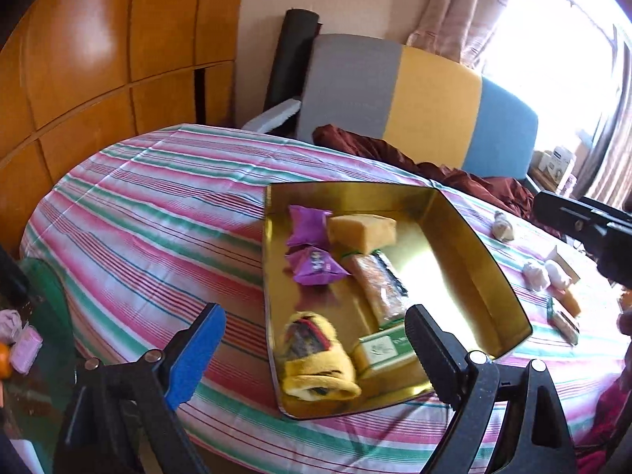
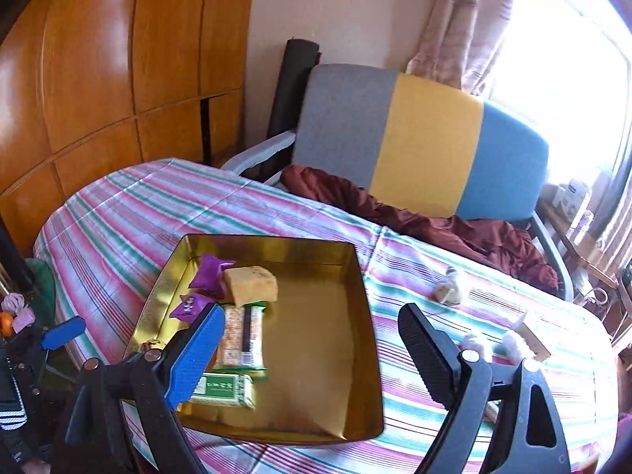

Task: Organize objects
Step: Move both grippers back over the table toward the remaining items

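Observation:
A gold tin tray (image 1: 482, 268) (image 2: 335, 375) sits on the striped tablecloth. It holds two purple packets (image 1: 314, 264) (image 2: 209, 274), a yellow cake block (image 1: 361, 229) (image 2: 251, 284), an orange snack bar (image 1: 379, 288) (image 2: 241, 339), a green-white box (image 1: 379, 351) (image 2: 223, 389) and a yellow wrapped snack (image 1: 312, 359). My left gripper (image 1: 312, 351) is open and empty above the tray's near left corner. My right gripper (image 2: 312, 355) is open and empty above the tray's middle. Loose snacks (image 1: 547, 274) (image 2: 493, 341) lie on the cloth to the right of the tray.
A wrapped sweet (image 2: 448, 286) lies further back on the cloth. A grey, yellow and blue chair (image 2: 426, 138) with a maroon cloth (image 2: 454, 229) stands behind the table. Wooden cabinets (image 1: 98, 59) fill the left. A side table with small items (image 1: 19, 339) is at far left.

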Tool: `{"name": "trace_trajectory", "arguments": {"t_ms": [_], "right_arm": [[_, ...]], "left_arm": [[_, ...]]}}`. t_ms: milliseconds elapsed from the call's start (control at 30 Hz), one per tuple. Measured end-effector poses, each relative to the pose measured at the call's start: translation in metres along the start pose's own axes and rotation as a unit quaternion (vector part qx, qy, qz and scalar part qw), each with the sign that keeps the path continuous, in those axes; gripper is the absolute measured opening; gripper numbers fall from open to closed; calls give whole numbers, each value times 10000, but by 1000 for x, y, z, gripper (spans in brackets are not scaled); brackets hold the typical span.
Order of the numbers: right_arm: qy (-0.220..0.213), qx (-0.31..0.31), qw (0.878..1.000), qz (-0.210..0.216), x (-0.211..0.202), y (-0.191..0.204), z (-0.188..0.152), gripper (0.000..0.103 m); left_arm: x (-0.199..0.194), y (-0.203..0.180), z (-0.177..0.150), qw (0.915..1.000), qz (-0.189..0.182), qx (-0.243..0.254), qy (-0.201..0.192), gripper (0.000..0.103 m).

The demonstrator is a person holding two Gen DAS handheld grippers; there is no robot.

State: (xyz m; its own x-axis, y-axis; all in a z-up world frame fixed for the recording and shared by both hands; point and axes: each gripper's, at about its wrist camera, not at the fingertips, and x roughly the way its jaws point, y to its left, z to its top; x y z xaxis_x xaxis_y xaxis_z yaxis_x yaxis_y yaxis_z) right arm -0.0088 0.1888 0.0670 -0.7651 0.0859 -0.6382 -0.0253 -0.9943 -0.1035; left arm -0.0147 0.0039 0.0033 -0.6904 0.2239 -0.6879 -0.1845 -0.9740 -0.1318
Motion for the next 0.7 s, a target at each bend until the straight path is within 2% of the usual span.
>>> {"name": "trace_trajectory", "arguments": {"t_ms": [267,500,700], "right_arm": [[-111,222,9993,-271,-12,-34,-7,91],[-54,363,9982,-471,-10,-63,-16,91],[64,464,9963,-721,-7,-93,-26,91]], "left_arm": [[4,-25,2,9996,-164,187,115,93],[4,-51,5,9984,-240,502,129,93],[11,-70,8,9971,-399,587,264,93]]}}
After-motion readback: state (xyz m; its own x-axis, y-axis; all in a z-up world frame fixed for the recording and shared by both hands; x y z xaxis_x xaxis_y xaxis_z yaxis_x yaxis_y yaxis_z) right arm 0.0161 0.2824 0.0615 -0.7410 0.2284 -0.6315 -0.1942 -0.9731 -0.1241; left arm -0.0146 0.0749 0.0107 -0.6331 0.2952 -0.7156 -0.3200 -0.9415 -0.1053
